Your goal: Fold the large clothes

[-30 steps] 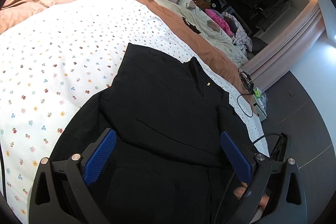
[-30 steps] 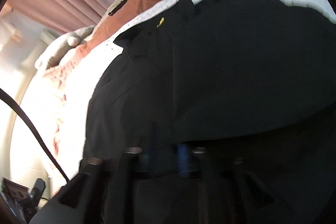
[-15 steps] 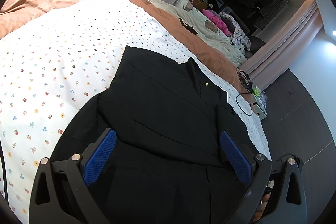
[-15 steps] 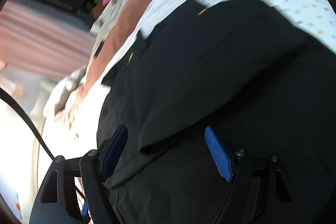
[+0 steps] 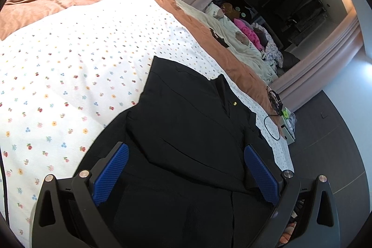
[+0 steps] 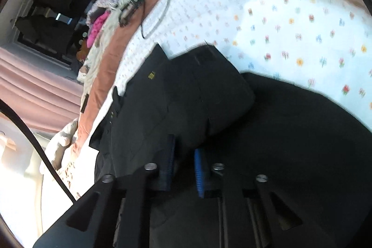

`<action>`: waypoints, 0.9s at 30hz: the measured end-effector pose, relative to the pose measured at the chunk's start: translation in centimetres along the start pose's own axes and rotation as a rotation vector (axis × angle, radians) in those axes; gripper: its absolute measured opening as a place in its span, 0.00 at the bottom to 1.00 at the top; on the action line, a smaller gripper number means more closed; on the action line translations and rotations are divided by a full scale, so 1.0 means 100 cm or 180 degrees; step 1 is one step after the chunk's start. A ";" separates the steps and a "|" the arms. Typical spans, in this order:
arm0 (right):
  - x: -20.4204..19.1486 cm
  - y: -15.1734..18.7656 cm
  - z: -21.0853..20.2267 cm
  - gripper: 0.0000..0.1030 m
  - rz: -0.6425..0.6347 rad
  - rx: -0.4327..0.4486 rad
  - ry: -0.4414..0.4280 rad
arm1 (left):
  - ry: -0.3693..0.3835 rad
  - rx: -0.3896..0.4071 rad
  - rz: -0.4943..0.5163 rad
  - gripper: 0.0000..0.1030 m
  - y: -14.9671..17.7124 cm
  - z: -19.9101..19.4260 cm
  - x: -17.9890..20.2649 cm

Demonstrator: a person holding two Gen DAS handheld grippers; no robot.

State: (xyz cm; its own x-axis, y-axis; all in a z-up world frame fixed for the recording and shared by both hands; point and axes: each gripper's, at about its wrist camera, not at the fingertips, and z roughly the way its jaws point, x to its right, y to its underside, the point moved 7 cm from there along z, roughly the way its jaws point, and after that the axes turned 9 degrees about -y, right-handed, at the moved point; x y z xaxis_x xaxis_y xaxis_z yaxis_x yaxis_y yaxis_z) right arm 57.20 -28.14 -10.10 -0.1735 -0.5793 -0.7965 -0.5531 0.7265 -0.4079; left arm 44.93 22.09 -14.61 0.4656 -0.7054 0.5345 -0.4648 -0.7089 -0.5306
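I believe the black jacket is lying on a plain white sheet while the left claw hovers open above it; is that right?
Not quite: the sheet is white with small coloured flowers, not plain, as the left wrist view shows. The black jacket does lie on it, and the left claw hovers open above it.

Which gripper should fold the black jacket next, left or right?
Probably the right gripper: it has just closed on a fold of the black jacket. The left gripper hovers open above it, gripping nothing.
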 end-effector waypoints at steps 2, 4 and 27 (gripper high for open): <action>-0.020 0.009 0.001 0.04 -0.0172 0.0098 -0.0059 | 0.0001 0.0016 -0.0051 0.99 -0.002 -0.002 -0.004; -0.044 0.020 0.010 0.03 -0.0342 0.0138 -0.0208 | 0.0013 0.0028 -0.0096 0.99 -0.004 -0.005 -0.008; -0.230 0.228 0.061 0.02 -0.2427 -0.0825 -0.1034 | 0.0101 0.0142 -0.0725 0.99 -0.035 -0.025 -0.063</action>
State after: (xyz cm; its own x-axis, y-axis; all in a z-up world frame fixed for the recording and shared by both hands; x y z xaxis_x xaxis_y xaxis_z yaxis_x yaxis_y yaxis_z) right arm 53.55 4.04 -3.84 0.5395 -0.7109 -0.4512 -0.5987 0.0529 -0.7992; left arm 41.78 29.04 -14.44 0.5305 -0.5272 0.6638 -0.3164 -0.8496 -0.4219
